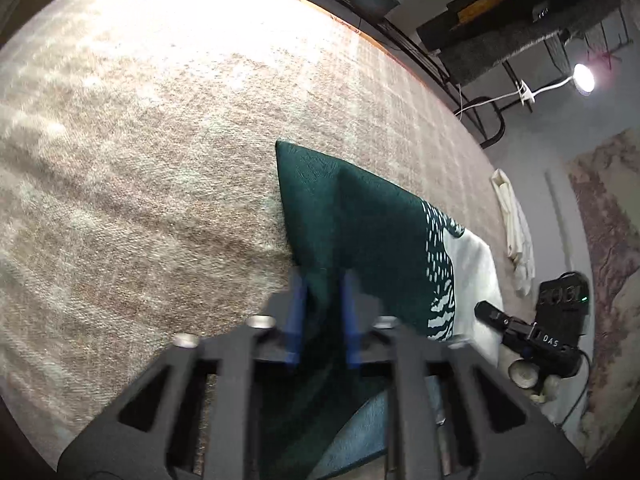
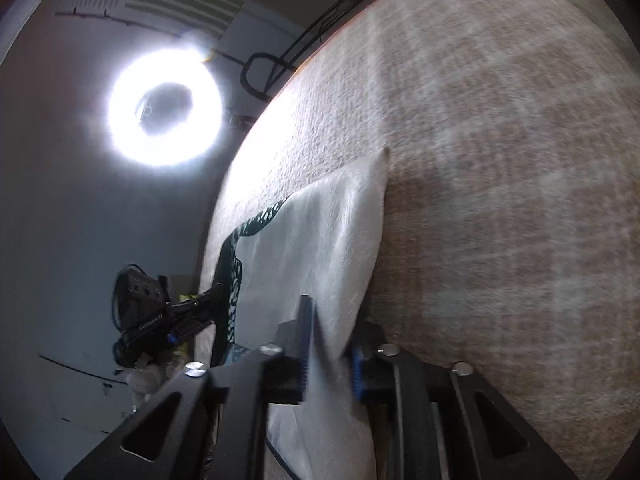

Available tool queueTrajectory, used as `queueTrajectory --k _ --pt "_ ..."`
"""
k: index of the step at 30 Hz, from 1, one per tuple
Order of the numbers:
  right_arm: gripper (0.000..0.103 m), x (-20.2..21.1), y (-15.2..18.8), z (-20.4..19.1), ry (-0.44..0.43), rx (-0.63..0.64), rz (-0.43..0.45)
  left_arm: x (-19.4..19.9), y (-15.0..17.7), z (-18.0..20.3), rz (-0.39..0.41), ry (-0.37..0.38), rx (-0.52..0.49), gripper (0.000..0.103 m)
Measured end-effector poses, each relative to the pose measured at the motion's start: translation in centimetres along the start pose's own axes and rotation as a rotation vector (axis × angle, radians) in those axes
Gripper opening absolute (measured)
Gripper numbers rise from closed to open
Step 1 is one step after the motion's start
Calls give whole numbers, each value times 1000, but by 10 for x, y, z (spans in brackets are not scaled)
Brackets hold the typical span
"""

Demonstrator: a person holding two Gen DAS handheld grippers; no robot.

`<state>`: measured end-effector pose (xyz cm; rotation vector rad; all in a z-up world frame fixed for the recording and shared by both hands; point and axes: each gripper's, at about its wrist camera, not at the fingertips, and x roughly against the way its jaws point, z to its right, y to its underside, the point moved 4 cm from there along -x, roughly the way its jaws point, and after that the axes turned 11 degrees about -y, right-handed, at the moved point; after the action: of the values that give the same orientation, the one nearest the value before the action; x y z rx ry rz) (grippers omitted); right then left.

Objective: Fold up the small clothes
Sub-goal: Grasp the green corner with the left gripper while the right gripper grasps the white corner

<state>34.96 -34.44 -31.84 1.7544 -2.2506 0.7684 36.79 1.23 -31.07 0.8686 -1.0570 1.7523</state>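
A small garment, dark green (image 1: 360, 224) at one end and white (image 2: 320, 236) at the other with a speckled pattern between, hangs stretched above a beige carpet (image 1: 160, 140). My left gripper (image 1: 322, 300) is shut on the green end, cloth pinched between its blue pads (image 1: 298, 312). My right gripper (image 2: 330, 340) is shut on the white end. The right gripper also shows at the far right of the left wrist view (image 1: 520, 328), and the left gripper at the left of the right wrist view (image 2: 176, 316).
The carpet (image 2: 500, 160) spreads under both grippers. A cream cloth (image 1: 516, 224) lies at its edge. A ring light (image 2: 166, 106) glares at the left. A small lamp (image 1: 584, 78), shelves and cables stand beyond the carpet edge.
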Motion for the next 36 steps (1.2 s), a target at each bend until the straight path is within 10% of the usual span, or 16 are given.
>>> queueTrajectory --k 11,36 --pt "0 4 3 -54 166 194 22 33 4 38 154 -91 -124 2" --pt "0 129 -16 -83 271 327 182 30 6 190 190 68 -280 1"
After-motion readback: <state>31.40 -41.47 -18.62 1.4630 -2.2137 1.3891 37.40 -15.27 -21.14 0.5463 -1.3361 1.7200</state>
